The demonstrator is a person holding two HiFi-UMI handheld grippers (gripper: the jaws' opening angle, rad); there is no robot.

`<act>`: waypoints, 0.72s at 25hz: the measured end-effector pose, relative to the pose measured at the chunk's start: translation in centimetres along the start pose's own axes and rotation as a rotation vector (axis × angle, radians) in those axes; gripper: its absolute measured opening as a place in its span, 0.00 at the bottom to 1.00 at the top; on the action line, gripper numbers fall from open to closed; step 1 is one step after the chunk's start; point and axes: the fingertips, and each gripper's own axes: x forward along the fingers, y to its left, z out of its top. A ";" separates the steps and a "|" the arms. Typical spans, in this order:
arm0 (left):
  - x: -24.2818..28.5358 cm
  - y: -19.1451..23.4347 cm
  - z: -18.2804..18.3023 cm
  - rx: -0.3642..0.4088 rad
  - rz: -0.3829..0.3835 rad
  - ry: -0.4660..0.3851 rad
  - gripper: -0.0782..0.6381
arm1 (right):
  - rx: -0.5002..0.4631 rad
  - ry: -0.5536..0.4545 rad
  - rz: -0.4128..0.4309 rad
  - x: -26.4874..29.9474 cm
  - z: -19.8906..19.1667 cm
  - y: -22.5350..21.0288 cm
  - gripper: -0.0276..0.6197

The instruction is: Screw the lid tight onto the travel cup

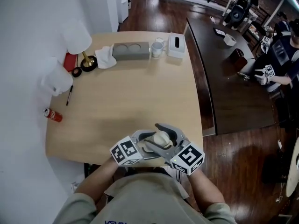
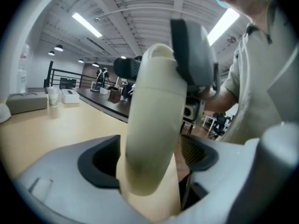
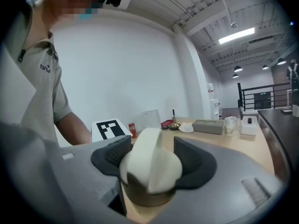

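1. Found the left gripper (image 2: 150, 160) with its jaws spread wide on either side of the cream travel cup (image 2: 154, 120). The pads (image 2: 100, 167) appear to stand clear of the cup wall, with no squeeze seen.
2. Found the right gripper (image 3: 153, 158) pinching the cream lid (image 3: 152, 164), with a dark pad set against each side. Noted a brown ring (image 3: 145, 197) just under the lid.
3. Located cup and lid between the two grippers at the near edge of the table (image 1: 131, 97), just in front of the person's chest.
4. Counted two grippers, one cup and one lid.
5. Counted farther back on the table:
   - one red can (image 1: 53, 115)
   - one pen (image 1: 69, 95)
   - one white cloth (image 1: 105, 57)
   - one grey block (image 1: 131, 50) with two round hollows
   - one white mug (image 1: 157, 48)
   - one tissue box (image 1: 176, 45)
6. Recorded a pale wood table top with a white wall (image 1: 28, 31) along its left side. Recorded a dark table (image 1: 224, 78) just beside its right edge and a dark wood floor (image 1: 154, 8) beyond.
7. Noted a second person (image 1: 282, 55) at the dark table's right side, well apart from the work.
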 end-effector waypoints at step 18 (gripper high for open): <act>-6.1 6.5 -0.4 -0.209 0.353 -0.173 0.48 | -0.043 0.093 -0.233 2.0 -5.8 -5.5 0.49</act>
